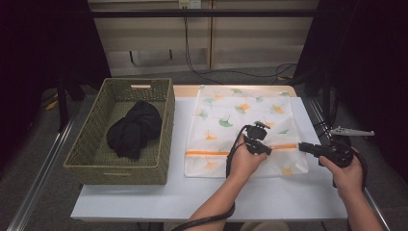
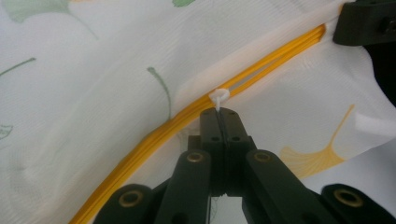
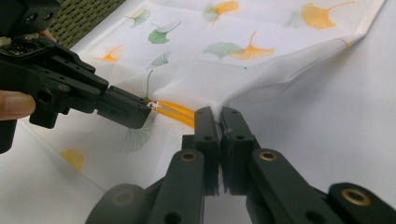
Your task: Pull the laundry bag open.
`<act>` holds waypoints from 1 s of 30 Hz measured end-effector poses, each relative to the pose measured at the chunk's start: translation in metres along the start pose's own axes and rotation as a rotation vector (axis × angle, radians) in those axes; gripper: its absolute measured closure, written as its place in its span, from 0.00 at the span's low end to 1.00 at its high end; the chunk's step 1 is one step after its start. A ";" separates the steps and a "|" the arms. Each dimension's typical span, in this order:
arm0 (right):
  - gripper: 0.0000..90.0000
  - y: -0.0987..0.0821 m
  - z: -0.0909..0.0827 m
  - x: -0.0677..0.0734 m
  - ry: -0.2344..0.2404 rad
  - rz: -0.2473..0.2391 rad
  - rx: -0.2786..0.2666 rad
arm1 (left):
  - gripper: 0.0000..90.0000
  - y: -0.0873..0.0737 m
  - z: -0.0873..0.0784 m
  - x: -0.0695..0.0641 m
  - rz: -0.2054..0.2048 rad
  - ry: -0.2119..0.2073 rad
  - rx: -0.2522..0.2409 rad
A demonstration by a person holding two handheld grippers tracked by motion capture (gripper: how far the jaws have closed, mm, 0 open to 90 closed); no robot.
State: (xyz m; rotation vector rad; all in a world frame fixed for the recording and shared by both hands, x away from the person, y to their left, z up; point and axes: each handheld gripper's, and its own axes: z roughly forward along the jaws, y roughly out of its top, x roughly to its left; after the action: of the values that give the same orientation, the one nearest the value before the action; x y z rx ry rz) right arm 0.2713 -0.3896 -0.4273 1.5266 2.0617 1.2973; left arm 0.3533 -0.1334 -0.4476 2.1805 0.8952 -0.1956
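- The mesh laundry bag (image 1: 243, 130) lies flat on the white desk (image 1: 202, 195), right of the wicker basket (image 1: 122, 127) in which a black garment (image 1: 134, 129) rests.
- The orange zipper (image 2: 187, 116) appears to be in the course of being worked; the pull is best drawn straight along the track, low to the bag, while the right end is kept taut.
- The left tongs (image 2: 219, 112) are clamped together on the white zipper pull (image 2: 218, 97).
- The right tongs (image 3: 217, 114) are pinched on the bag's fabric at the zipper's right end.

Dim, dark-edged high view; gripper views brighter, soft-focused up close.
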 end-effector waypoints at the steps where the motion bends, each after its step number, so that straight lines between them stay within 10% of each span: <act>1: 0.96 0.000 0.000 0.000 -0.002 -0.002 -0.001 | 1.00 0.000 0.000 0.001 -0.002 -0.004 0.001; 30: 0.96 0.000 0.000 0.001 -0.003 -0.013 0.005 | 1.00 -0.006 -0.002 0.013 -0.037 0.020 0.034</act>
State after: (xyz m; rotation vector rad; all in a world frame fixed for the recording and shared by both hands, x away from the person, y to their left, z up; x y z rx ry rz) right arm 0.2709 -0.3891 -0.4269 1.5141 2.0706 1.2854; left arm 0.3588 -0.1223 -0.4545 2.2018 0.9503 -0.2093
